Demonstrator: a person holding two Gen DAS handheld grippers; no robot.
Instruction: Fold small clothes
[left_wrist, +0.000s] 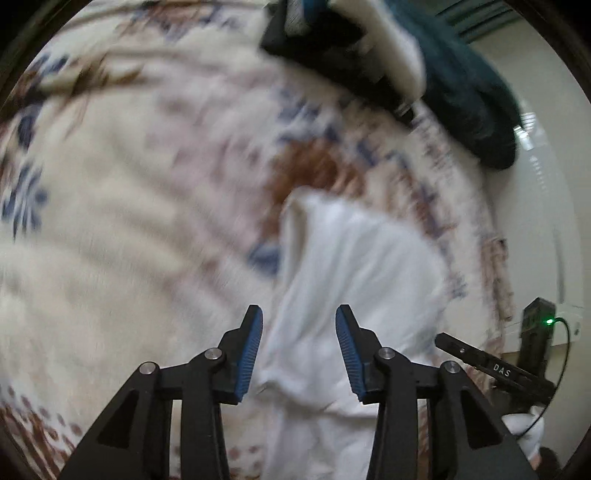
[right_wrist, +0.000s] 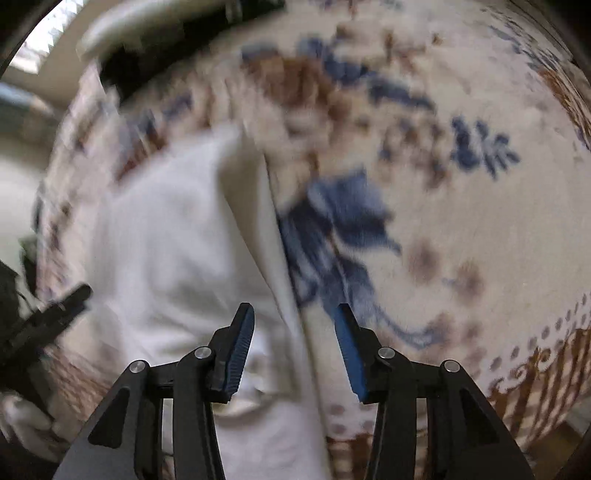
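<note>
Both claws, left (left_wrist: 299, 350) and right (right_wrist: 293, 350), angle down with jaws apart, gripping nothing, over a white cloth (left_wrist: 343, 266) on a flowered rug (left_wrist: 122, 206).

Soft, even indoor light fills both fisheye views, where motion blur smears the patterned rug (left_wrist: 110, 221) while the fingers (right_wrist: 242, 350) stay sharp and dark vignetting bends the rims.

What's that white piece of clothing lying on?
The white garment lies on a cream rug patterned with blue and brown flowers, which shows all around it. The part of the pattern directly beneath the cloth is covered, so it cannot be seen.
</note>
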